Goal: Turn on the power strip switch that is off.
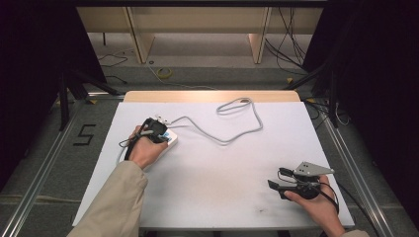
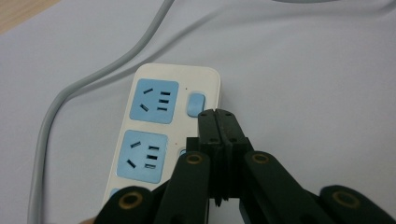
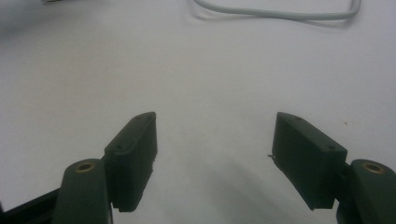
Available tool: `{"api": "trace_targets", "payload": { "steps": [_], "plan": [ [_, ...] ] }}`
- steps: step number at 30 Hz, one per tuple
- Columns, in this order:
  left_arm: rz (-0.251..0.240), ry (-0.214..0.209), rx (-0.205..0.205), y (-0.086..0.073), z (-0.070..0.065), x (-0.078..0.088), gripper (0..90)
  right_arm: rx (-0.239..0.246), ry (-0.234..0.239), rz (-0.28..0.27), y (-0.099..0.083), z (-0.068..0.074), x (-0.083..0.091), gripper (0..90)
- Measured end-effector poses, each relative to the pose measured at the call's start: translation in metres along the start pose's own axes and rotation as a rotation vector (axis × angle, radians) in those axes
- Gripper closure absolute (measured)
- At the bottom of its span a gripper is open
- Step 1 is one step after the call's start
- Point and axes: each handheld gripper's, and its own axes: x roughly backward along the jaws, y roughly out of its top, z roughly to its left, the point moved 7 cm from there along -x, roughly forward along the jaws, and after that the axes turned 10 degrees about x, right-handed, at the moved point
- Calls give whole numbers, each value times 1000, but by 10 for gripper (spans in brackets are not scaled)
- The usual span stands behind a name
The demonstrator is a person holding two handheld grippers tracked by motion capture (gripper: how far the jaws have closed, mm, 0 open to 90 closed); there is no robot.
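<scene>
White tabletop [image 1: 217,163], high view: left gripper [image 1: 157,129] sits at about nine o'clock on the sheet, laid over a white power strip [image 1: 171,140] that the hand mostly covers. Grey cord [image 1: 232,139] runs from the strip toward twelve o'clock, loops, and doubles back. Right gripper [image 1: 276,185] rests near five o'clock, well apart from the strip, grey three-cornered plate on top. Beyond the far edge: floor cables, wooden frame legs, a "5" marked on the floor at nine o'clock.

Left gripper view: jaws pressed together, nothing between them. Tips of the left gripper [image 2: 216,113] meet just beside the blue switch [image 2: 196,103] at its five o'clock edge; touching or a hair off, hard to tell. Strip [image 2: 154,88] shows two blue sockets [image 2: 154,101] in full and a third cut off at six o'clock. Cord [image 2: 70,93] curves off at ten o'clock.

Right gripper view: right gripper [image 3: 212,140] jaws stand wide apart over bare white surface, holding nothing. Cord loop [image 3: 280,14] lies at twelve o'clock.
</scene>
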Motion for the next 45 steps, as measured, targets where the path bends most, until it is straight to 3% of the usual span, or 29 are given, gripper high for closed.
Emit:
{"api": "trace_targets", "payload": {
  "steps": [21, 45],
  "plan": [
    [21, 24, -17, 15, 3, -9, 898, 5, 0, -2, 0, 0, 0, 318],
    [50, 36, -21, 21, 7, -19, 898, 4, 0, 0, 0, 0, 0, 318]
  ]
}}
